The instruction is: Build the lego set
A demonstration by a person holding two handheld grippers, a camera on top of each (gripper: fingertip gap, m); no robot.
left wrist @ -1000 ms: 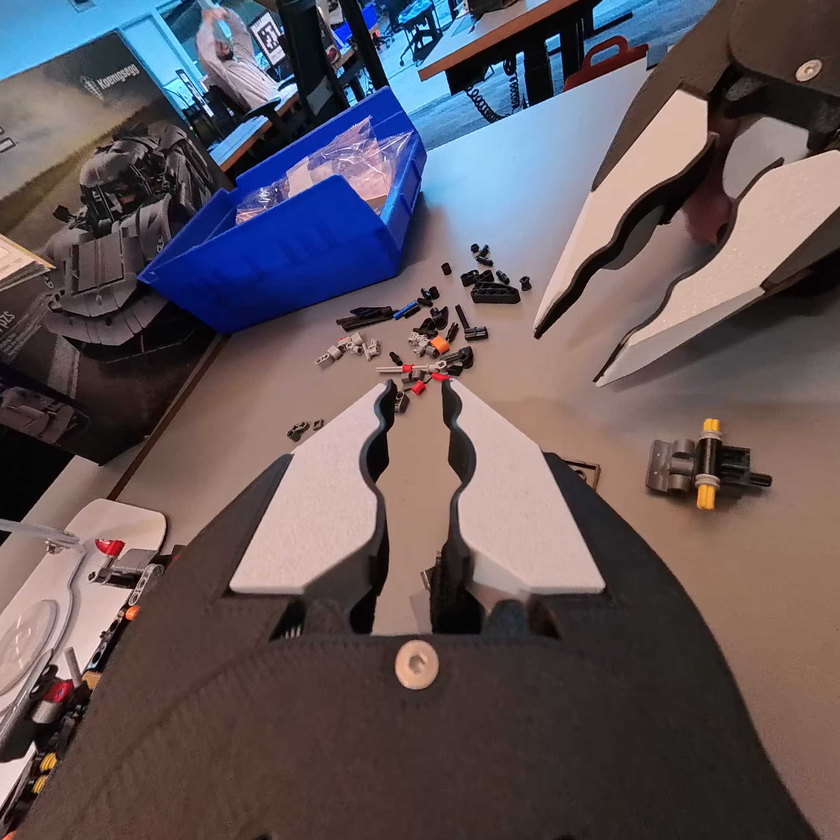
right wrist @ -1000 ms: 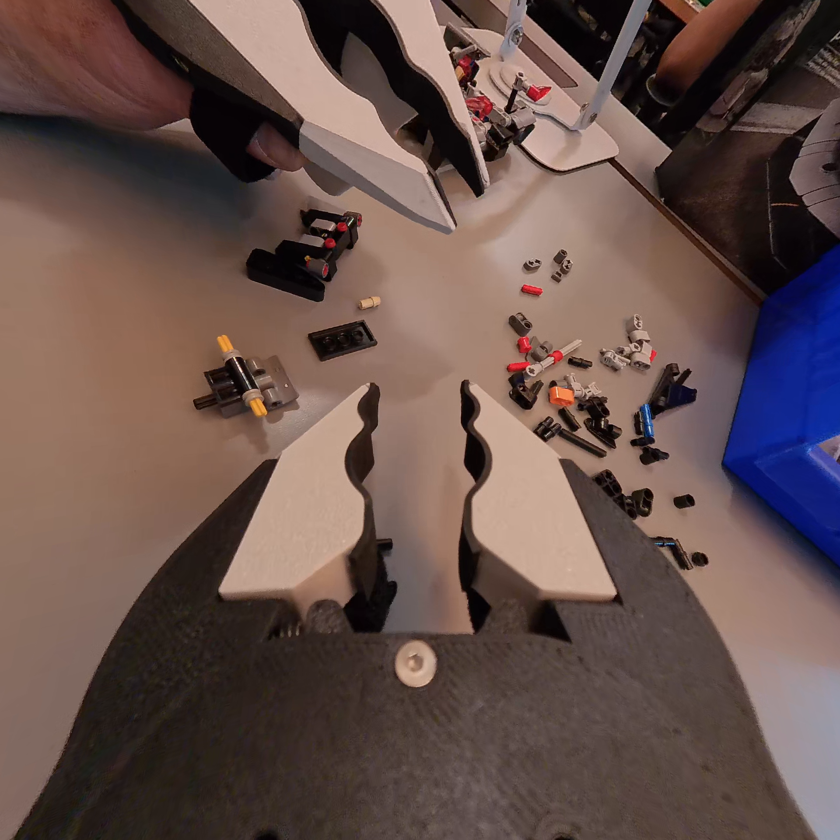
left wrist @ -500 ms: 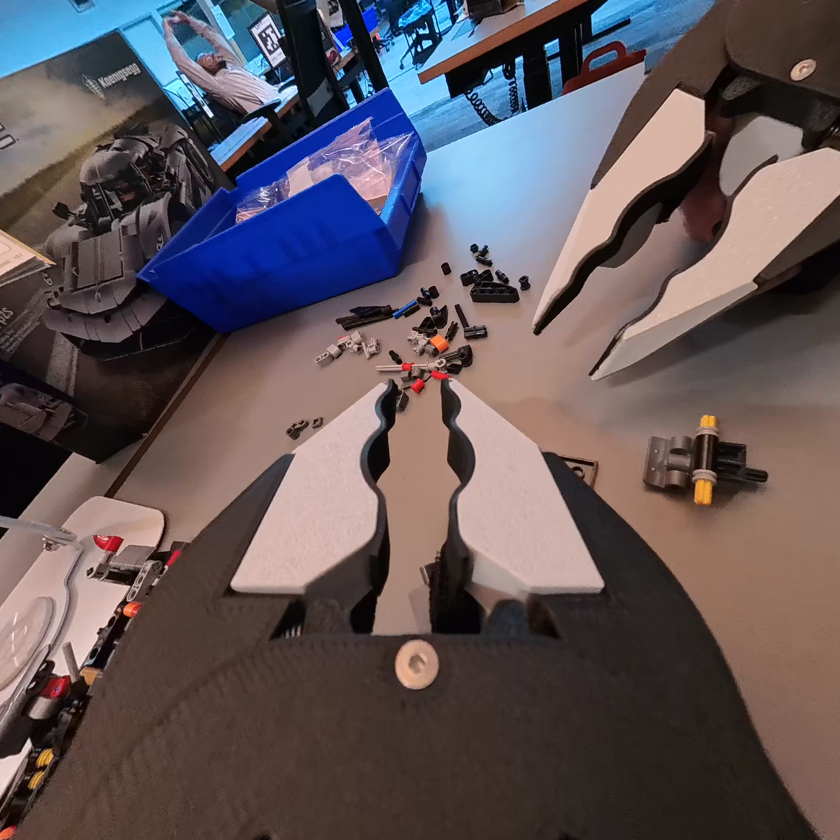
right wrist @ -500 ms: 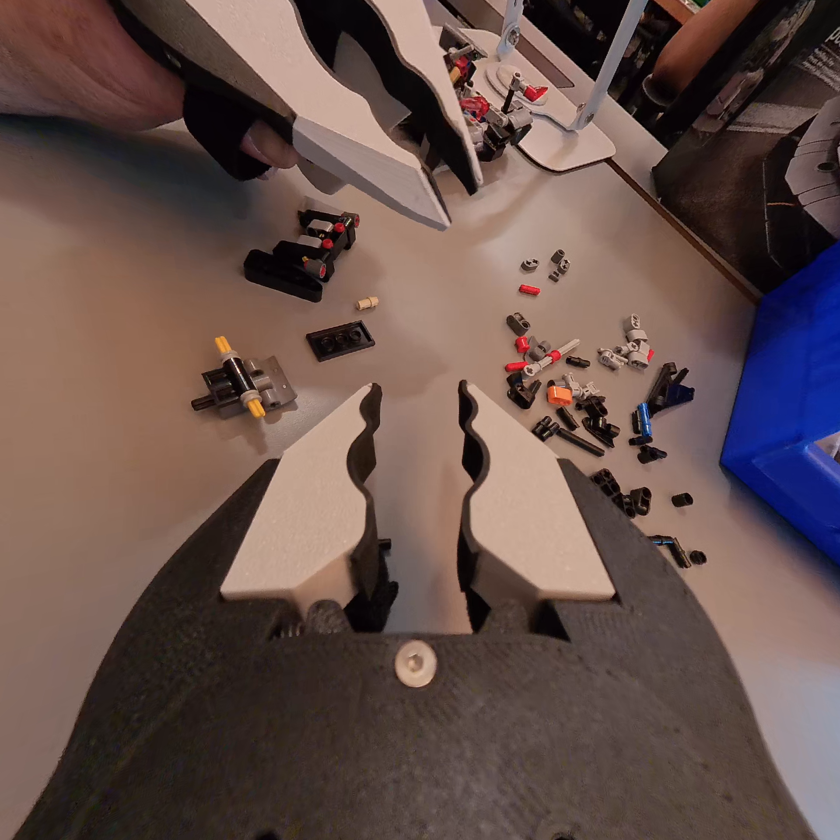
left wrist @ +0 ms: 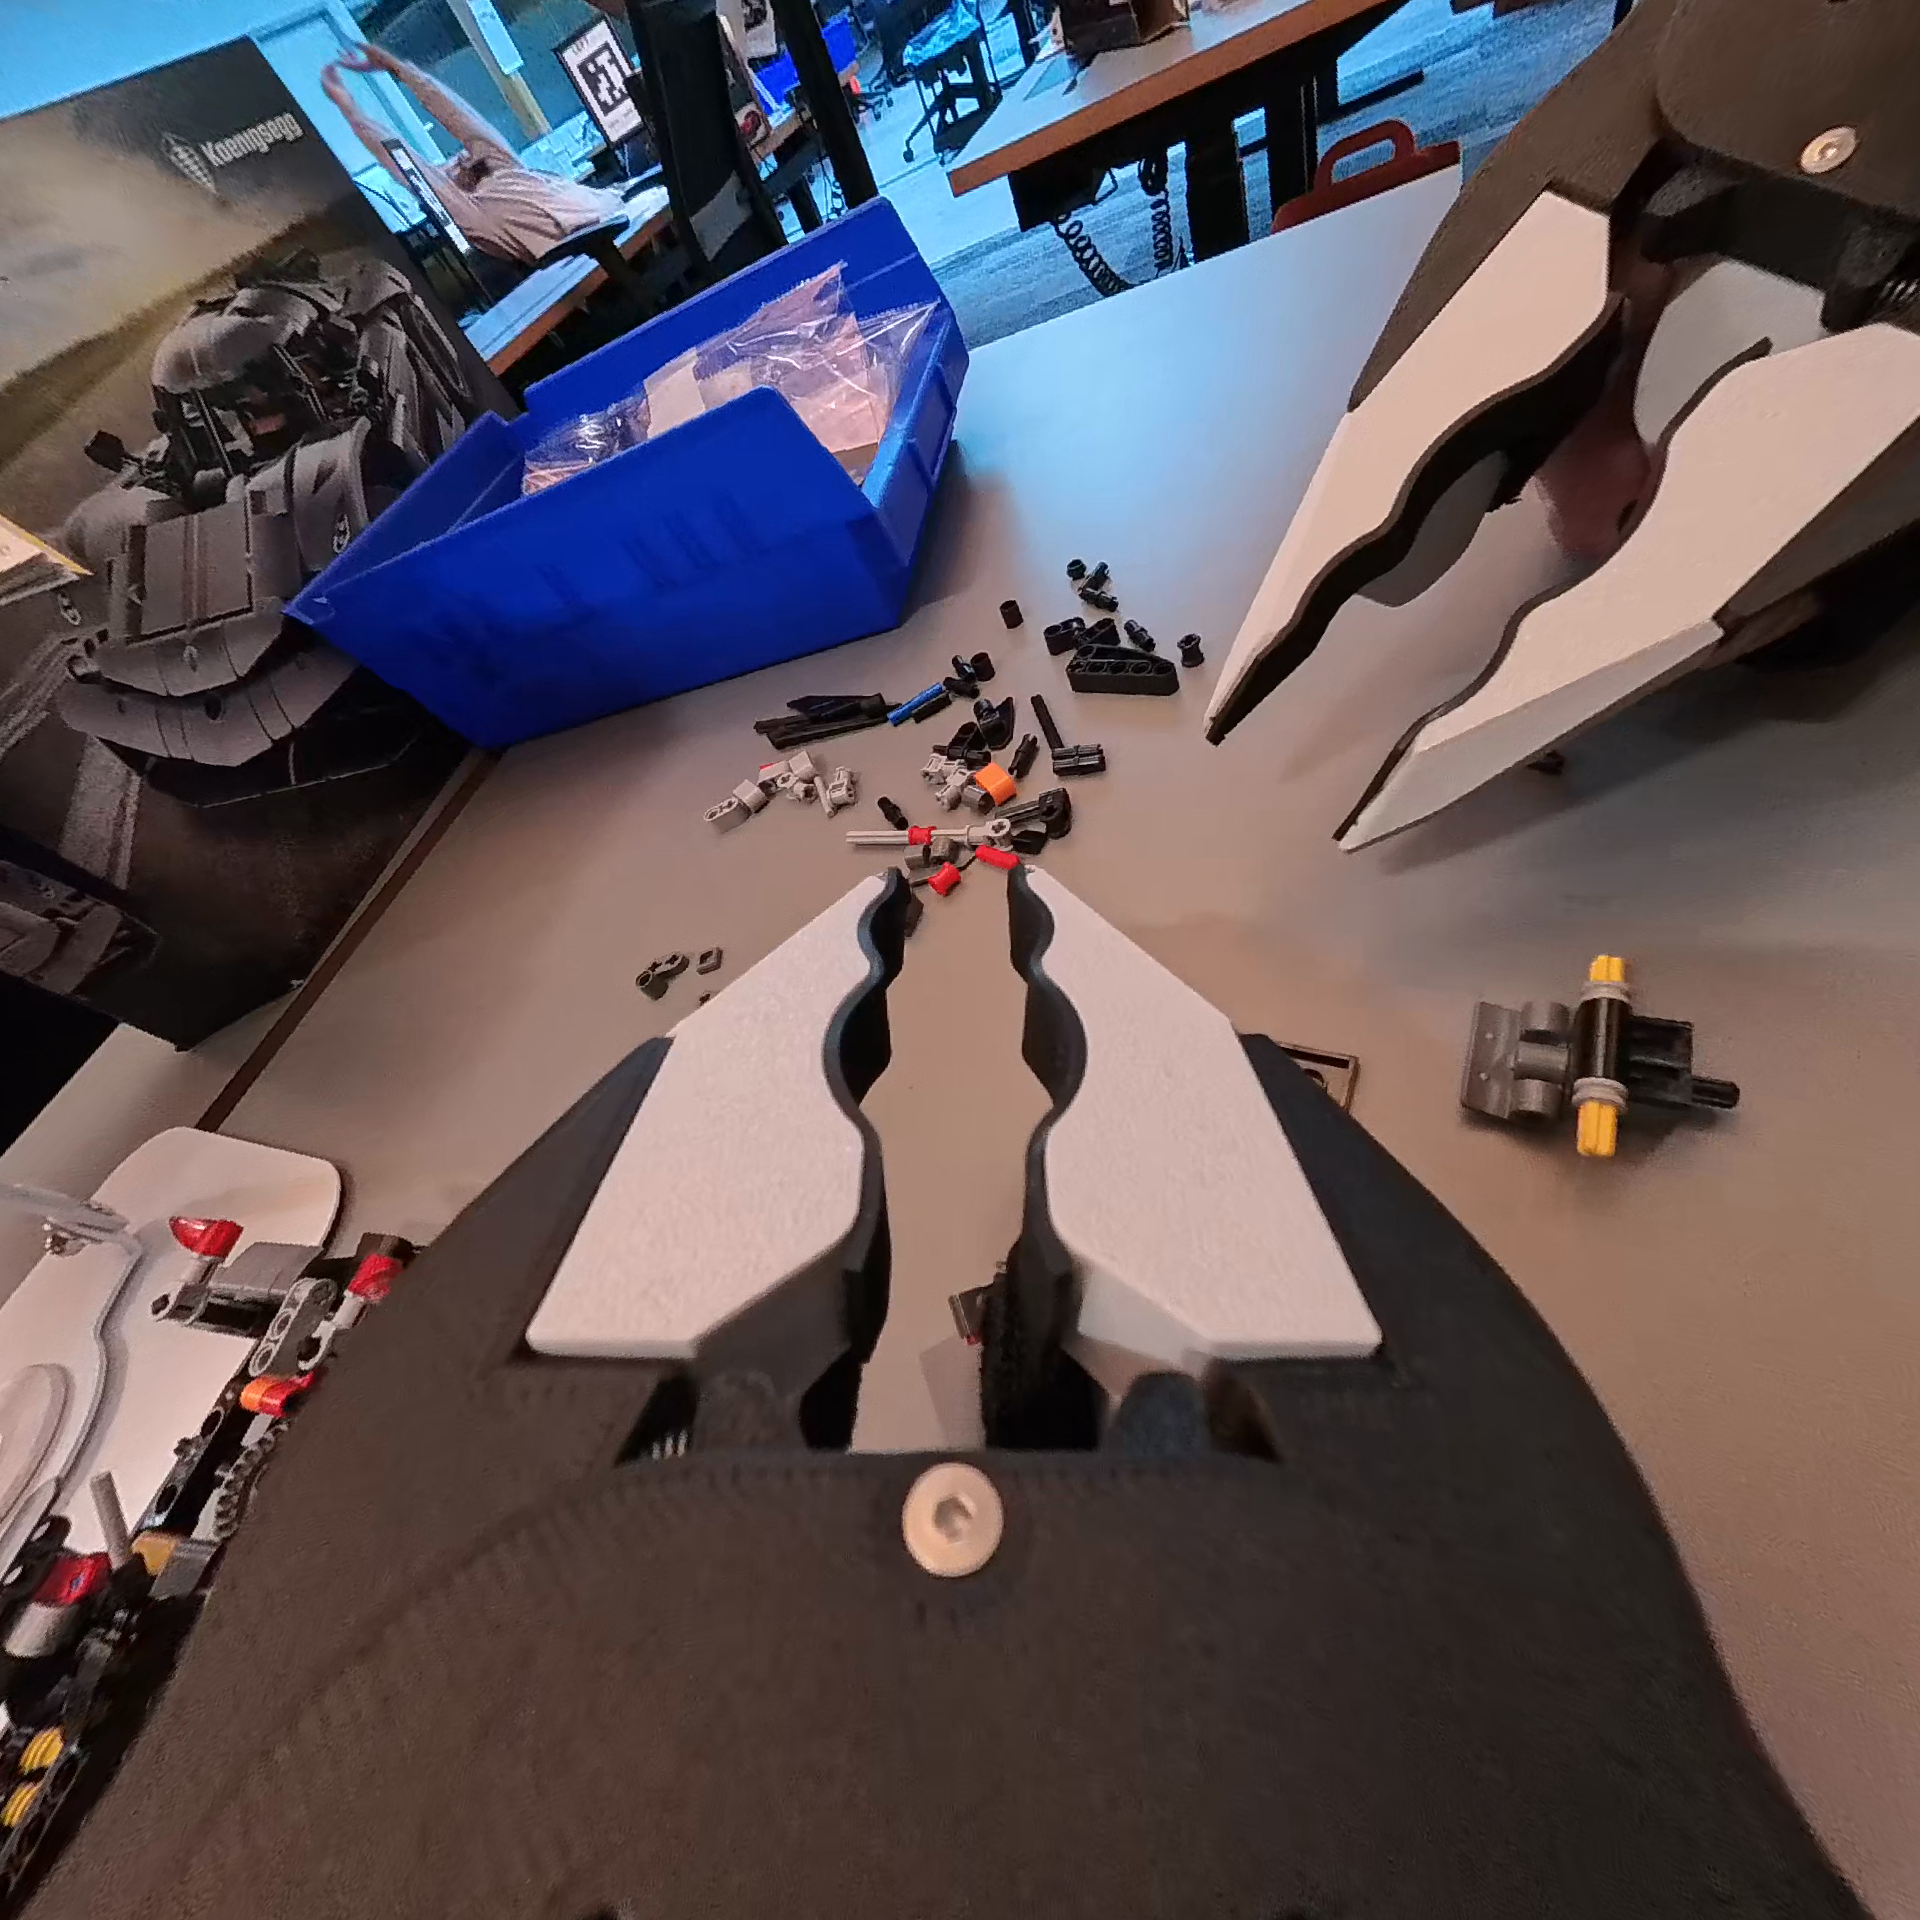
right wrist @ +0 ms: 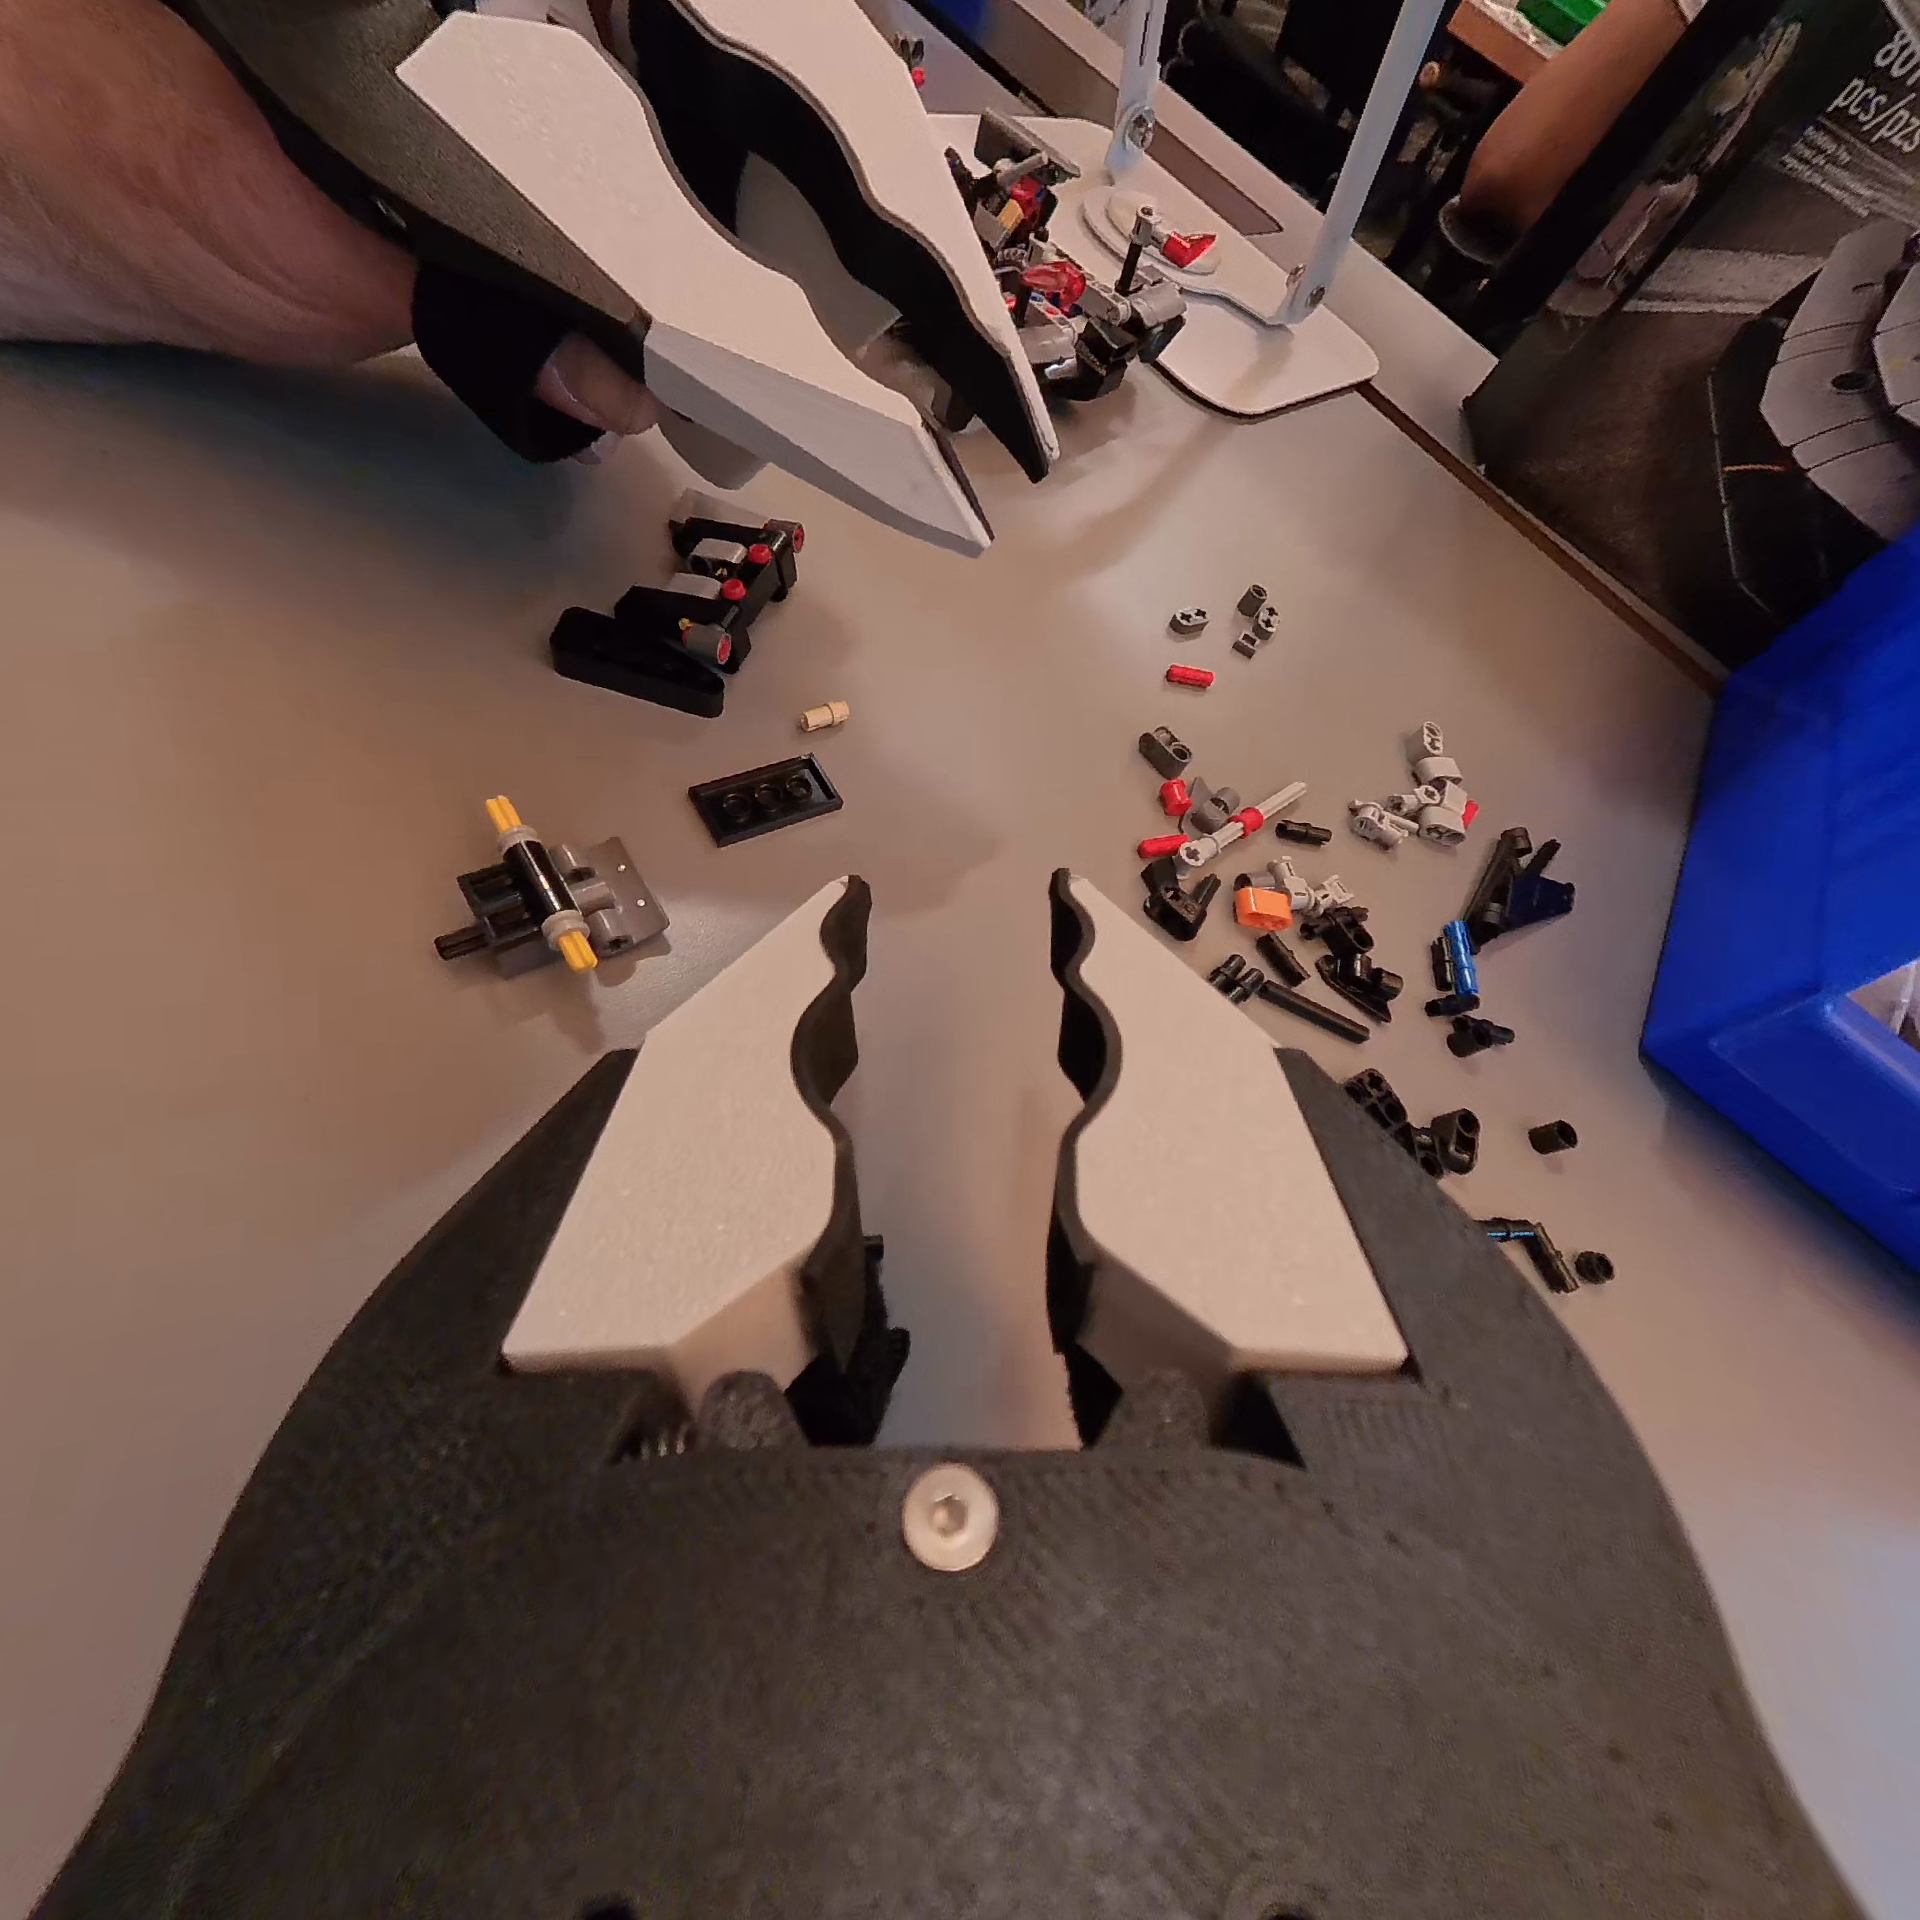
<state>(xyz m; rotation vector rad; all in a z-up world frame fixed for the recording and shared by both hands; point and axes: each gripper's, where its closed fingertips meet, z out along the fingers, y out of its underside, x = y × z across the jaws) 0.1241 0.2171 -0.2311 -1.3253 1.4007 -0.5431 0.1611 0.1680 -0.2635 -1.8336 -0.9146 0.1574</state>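
Note:
Several small loose lego pieces lie scattered on the grey table, also in the right wrist view. A small grey and black assembly with a yellow axle lies apart from them. A black flat plate and a black assembly with red pins lie near it. My left gripper is open and empty, held over the table just short of the pile; it shows from the other side. My right gripper is open and empty; it shows at the upper right.
A blue bin with plastic bags stands behind the pile. The set's box leans at the left. A white stand holds a partly built model. A person sits at a desk in the background. The gap from one gripper's tips to the other's is roughly 8 centimeters. About 5 centimeters separates my right fingertips from the black flat plate.
Both grippers have barely moved. The left gripper has drifted slightly in the right wrist view. The person in the background has raised both arms higher.

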